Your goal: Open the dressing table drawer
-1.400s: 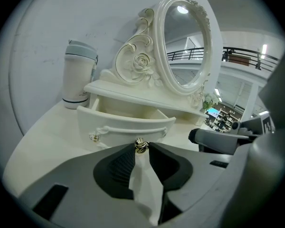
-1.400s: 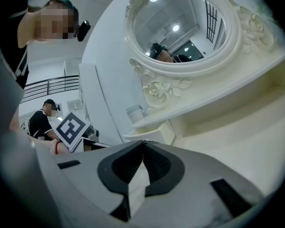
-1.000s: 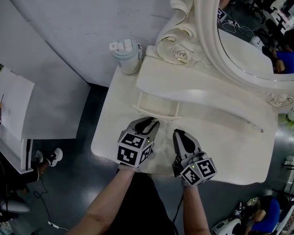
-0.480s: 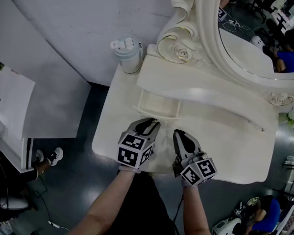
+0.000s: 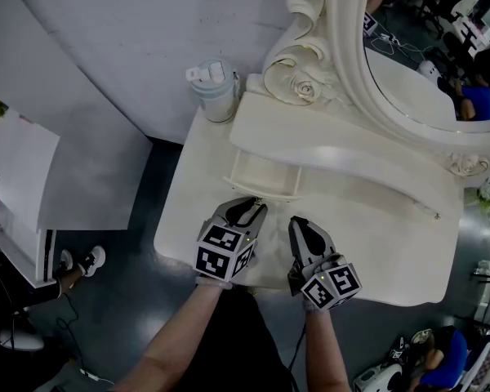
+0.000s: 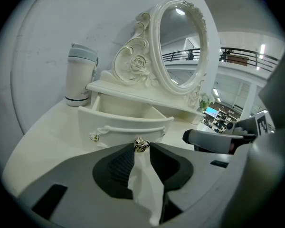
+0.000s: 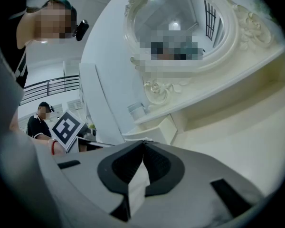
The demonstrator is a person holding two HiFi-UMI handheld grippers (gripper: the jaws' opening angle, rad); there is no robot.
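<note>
The left gripper's (image 6: 142, 151) jaws have just been opening. Their tips stand slightly apart, with the drawer's small metal knob (image 6: 141, 146) in the gap. Whether the pads still touch it is too close to judge. The right gripper's (image 7: 143, 143) jaws meet at the tips, with nothing between them.

The drawer (image 6: 128, 125) stands pulled out at 12 o'clock from the left tips. Its back is hidden under the shelf (image 6: 133, 90), so only the front of its pale inside shows. A second knob (image 6: 94, 137) sits at the front's left end. A lidded tumbler (image 6: 80, 75) stands at 10 o'clock.

In the head view the left gripper's tips cover the knob, and the marker cubes hide both gripper bodies. The oval mirror (image 5: 408, 64) is cut off at the top and right edges. In the right gripper view the jaws hide most of the drawer's front.
</note>
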